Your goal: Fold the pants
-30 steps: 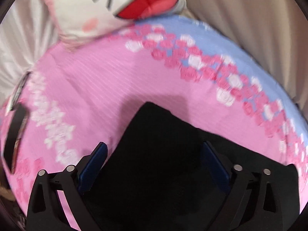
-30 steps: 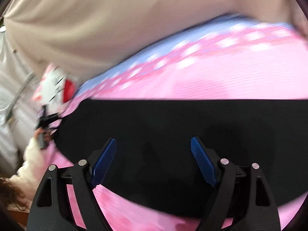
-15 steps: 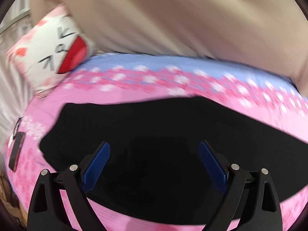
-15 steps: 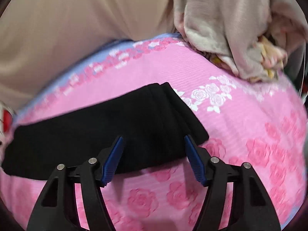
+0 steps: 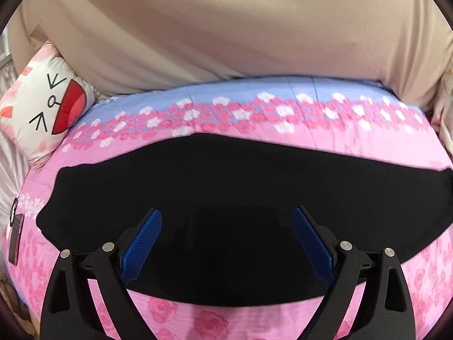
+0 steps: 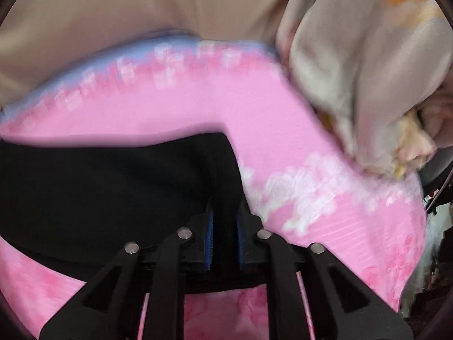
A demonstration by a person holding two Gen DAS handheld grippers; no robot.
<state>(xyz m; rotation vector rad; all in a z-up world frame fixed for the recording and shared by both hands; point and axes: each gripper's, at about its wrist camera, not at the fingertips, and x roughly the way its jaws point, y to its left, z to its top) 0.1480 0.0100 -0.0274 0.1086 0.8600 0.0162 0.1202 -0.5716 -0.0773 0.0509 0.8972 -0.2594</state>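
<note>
In the left wrist view the left gripper [image 5: 226, 235] hangs over the near half of the pants [image 5: 240, 187], its jaws spread wide with only black cloth showing between the blue pads [image 5: 143, 242]; whether they touch the cloth cannot be told. The pants lie flat on the bed [image 5: 198, 320], a long black band whose long axis runs left to right across the view, one end near the left edge of the bed and the other running out toward the right rim. Half a second ago this view showed much the same band, a little lower and less of it; a second ago the camera faced the pillow and only a narrow corner of black.

In the right wrist view the right gripper [image 6: 225, 238] has its jaws narrowed onto the right end of the pants [image 6: 113, 192], with a thick fold of black cloth pinched between the pads [image 6: 209, 240]. Half a second ago these jaws stood wide over that same end. From the grip the band stretches away to the left.

Farther off, a pillow [image 5: 42, 104] with a cartoon face lies at the bed's left corner, a dark flat object [image 5: 15, 238] sits at the left edge, and a crumpled pale blanket [image 6: 362, 79] is heaped at the right. A beige curtain [image 5: 226, 22] hangs behind. No writing can be read.
</note>
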